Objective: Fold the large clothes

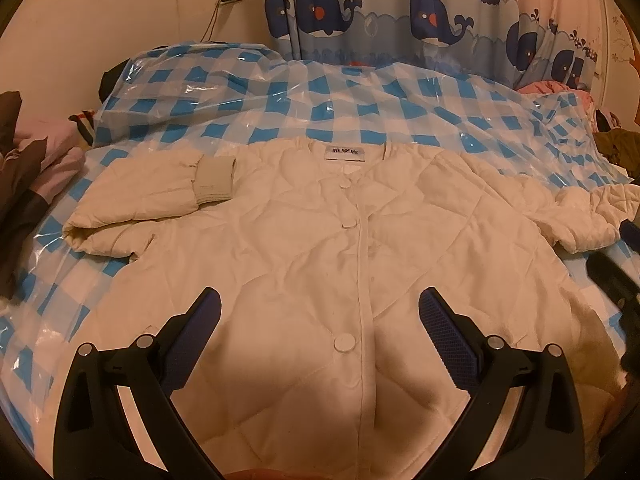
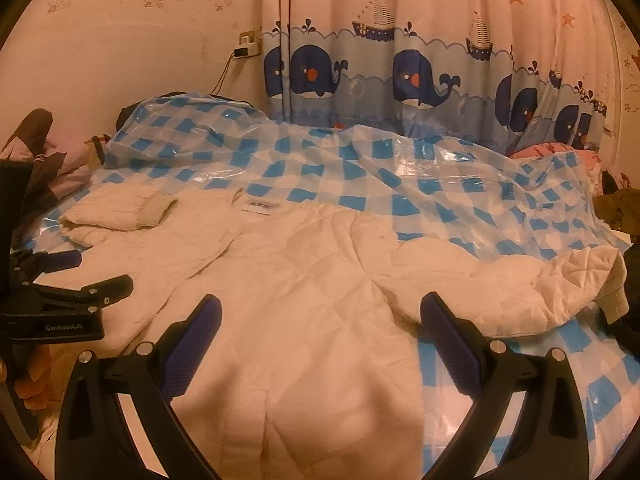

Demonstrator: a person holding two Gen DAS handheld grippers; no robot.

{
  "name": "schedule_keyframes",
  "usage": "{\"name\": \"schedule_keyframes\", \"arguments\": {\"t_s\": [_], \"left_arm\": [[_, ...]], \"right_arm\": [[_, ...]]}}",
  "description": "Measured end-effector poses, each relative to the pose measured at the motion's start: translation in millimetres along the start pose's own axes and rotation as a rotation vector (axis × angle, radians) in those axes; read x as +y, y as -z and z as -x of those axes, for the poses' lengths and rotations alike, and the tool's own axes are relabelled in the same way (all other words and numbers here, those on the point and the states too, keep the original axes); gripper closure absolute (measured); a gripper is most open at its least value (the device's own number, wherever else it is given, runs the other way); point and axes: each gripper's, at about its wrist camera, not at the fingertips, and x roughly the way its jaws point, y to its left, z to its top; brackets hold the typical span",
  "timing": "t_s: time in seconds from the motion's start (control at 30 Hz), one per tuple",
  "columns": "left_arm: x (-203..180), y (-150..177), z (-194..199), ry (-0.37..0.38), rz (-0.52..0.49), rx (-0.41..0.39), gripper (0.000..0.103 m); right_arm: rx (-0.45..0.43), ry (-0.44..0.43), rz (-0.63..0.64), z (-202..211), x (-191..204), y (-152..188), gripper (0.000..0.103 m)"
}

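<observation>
The jacket (image 1: 304,248) hem runs off the bottom edge in both views; its neck label (image 1: 346,151) print is too small to read; the right sleeve's cuff (image 2: 614,300) is half cut off

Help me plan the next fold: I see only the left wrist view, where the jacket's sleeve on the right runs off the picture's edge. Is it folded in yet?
Observer: No. The right wrist view shows that sleeve lying stretched outward on the checked sheet, with its ribbed cuff at the far end.
Operator: And the right gripper? I see only a dark blur.
Observer: The right gripper is over the lower body of the jacket, jaws wide open, holding nothing.
</observation>
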Motion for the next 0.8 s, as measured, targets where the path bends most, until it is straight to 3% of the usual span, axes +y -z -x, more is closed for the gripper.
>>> {"name": "schedule_keyframes", "arguments": {"t_s": [0.1, 0.17, 0.23, 0.33, 0.47, 0.53, 0.67, 0.8], "left_arm": [[-2, 1, -2, -0.002, 0.0, 0.001, 0.008], [-1, 3, -3, -0.006, 0.001, 0.006, 0.008], [0, 6, -6, -0.007, 0.011, 0.017, 0.008], [6, 8, -9, 0.0, 0.021, 0.028, 0.008], [3, 9, -7, -0.005, 0.009, 0.016, 0.008], [1, 11, -9, -0.013, 0.004, 0.02, 0.008], [3, 9, -13, -0.01, 0.012, 0.046, 0.008], [5, 8, -14, -0.005, 0.01, 0.041, 0.008]], "right_arm": [[-0.016, 0.029, -0.013, 10, -20, -10, 0.007], [-0.044, 0.057, -0.116, 29, -65, -20, 0.007], [-0.058, 0.059, -0.293, 46, -126, -24, 0.007], [-0.071, 0.026, -0.658, 69, -240, -7, 0.007], [-0.032, -0.014, -0.928, 68, -344, 9, 0.007], [-0.014, -0.096, -1.074, 53, -374, 18, 0.007], [0.003, -0.222, -1.336, 14, -398, 45, 0.007], [-0.049, -0.279, -1.505, -24, -409, 67, 0.007]]}}
